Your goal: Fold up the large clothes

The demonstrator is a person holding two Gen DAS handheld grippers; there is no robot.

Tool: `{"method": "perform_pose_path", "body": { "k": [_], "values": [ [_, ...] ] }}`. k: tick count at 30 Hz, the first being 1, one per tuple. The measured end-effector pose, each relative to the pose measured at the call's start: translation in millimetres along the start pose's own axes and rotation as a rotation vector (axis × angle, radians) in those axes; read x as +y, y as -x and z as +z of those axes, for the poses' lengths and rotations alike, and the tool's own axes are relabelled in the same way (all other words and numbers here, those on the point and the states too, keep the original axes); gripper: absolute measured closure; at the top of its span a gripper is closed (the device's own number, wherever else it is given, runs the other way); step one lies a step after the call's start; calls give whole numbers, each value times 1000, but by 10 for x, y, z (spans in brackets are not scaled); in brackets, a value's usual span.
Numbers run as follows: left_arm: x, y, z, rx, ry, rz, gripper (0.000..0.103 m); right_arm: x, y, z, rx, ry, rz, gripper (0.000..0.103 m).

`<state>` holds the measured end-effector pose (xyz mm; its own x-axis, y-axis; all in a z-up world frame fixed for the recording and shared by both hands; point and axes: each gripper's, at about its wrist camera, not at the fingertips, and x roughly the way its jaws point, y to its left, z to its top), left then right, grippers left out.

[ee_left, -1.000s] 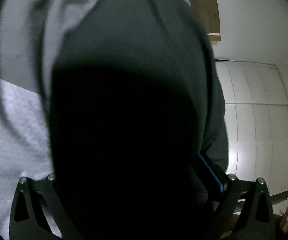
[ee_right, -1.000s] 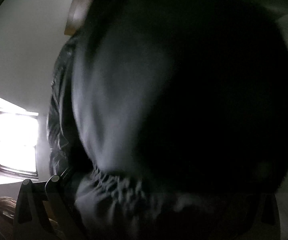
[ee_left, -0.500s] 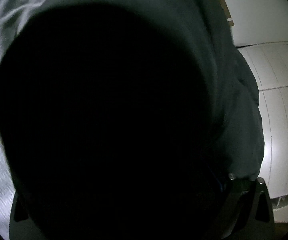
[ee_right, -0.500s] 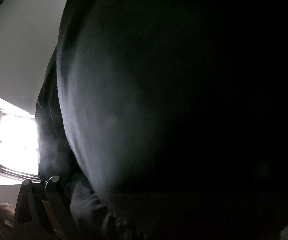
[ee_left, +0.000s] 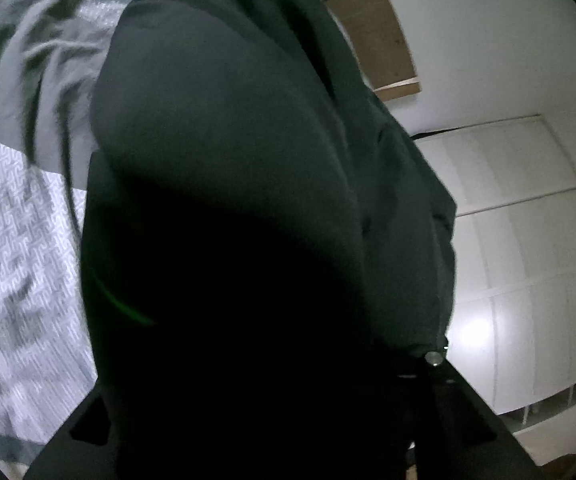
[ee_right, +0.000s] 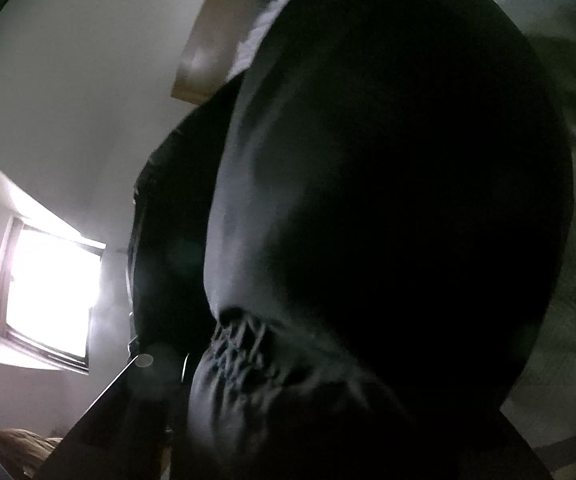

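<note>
Bedroom: bed w/ patterned bedspread (ee_left: pixel 16 264), white wardrobe (ee_left: pixel 528 248), window (ee_right: pixel 48 292).

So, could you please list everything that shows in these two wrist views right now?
garment: one, dark, bulky, draped right over both cameras and filling most of each view; gathered elastic hem low in the right wrist view
bedcover: one, grey and white patterned, left edge of the left wrist view
sheet: one, plain grey, rumpled, above the bedcover
headboard: one, wooden, against the wall
wardrobe: one, white panelled doors, right of the left wrist view
window: one, bright, left of the right wrist view
wall: white
left gripper: one, black, jaws have just been closing, garment between them, mostly hidden
right gripper: one, black, jaws have just been closing, garment between them, mostly hidden
</note>
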<state>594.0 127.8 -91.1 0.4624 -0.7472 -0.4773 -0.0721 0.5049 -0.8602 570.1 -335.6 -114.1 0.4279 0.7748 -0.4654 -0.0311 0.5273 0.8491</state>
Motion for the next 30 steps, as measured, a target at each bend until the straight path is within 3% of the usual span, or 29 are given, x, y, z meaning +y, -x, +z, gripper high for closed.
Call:
{"method": "perform_pose_path", "body": {
  "k": [8,15,19,22,25,27,30],
  "values": [
    [-361,472,-18,-51,-61,-82,78,640,41,11,-15,92,53,77],
    [-429,720,-94,-75,-86,-66,78,1018,32,-105,-9,117,84,77],
    [-270,514,-256,-77,-74,-24,78,892,-221,-110,0,116,57,77],
    [64,292,-268,-57,-56,77,78,552,-286,-67,16,79,-2,77],
    [328,211,-193,-64,-9,107,76,260,-360,-79,13,23,-53,76],
    [361,186,-151,-57,-29,145,68,164,-400,-87,16,16,-90,73],
    [302,180,-164,-39,-76,220,55,213,-416,-159,30,30,-140,62]
  ]
}}
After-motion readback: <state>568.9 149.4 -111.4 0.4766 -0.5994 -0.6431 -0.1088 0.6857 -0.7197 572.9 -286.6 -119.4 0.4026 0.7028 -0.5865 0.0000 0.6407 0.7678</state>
